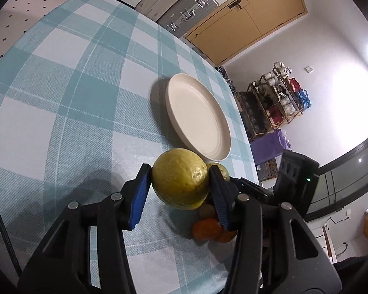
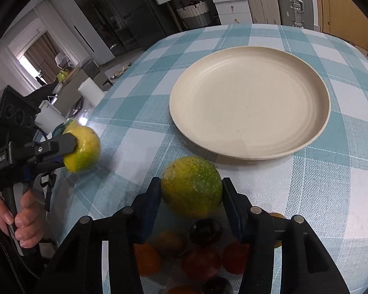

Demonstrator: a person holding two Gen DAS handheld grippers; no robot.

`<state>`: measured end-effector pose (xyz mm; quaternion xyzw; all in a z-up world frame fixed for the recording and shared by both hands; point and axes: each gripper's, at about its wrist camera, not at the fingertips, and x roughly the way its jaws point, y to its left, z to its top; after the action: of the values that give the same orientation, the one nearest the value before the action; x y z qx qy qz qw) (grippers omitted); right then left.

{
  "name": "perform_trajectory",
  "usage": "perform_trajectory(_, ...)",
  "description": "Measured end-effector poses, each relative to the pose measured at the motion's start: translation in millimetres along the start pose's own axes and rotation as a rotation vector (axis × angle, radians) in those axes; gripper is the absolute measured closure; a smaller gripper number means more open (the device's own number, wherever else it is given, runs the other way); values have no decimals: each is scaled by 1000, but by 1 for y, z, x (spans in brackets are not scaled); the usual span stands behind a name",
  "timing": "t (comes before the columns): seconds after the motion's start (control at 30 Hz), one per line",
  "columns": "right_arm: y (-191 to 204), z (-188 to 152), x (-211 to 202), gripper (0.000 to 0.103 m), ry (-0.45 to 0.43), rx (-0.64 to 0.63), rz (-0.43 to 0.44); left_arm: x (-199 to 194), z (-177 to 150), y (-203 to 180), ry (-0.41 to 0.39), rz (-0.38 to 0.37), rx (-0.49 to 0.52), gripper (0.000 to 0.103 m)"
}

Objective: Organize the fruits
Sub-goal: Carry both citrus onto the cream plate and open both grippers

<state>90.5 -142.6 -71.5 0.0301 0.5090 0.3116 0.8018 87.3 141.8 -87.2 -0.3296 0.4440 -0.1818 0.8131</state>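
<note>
My left gripper [image 1: 180,183] is shut on a yellow lemon [image 1: 179,178] and holds it above the checked tablecloth; it also shows at the left of the right wrist view [image 2: 68,150], lemon [image 2: 83,149] in its jaws. My right gripper [image 2: 190,196] is shut on a green-yellow citrus fruit [image 2: 191,186], just in front of the empty cream plate [image 2: 250,103]. The plate [image 1: 198,117] lies beyond the lemon in the left wrist view. Below my right gripper lies a pile of small fruits [image 2: 201,250], orange, red and dark.
The table carries a teal and white checked cloth [image 1: 73,98]. Orange fruits [image 1: 208,229] lie under the left gripper's right finger. The table edge runs close behind the plate. Drawers, a suitcase, a wooden door and a shoe rack stand beyond the table.
</note>
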Motion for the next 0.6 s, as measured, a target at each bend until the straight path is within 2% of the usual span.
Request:
perform_trajectory(0.33,-9,19,-45,53,-144,16,70,16,25,-33,13,-9,43,58)
perform_trajectory(0.6,-33,57,-70,53,-223,12,56,44,69,-64,3,-15,59,58)
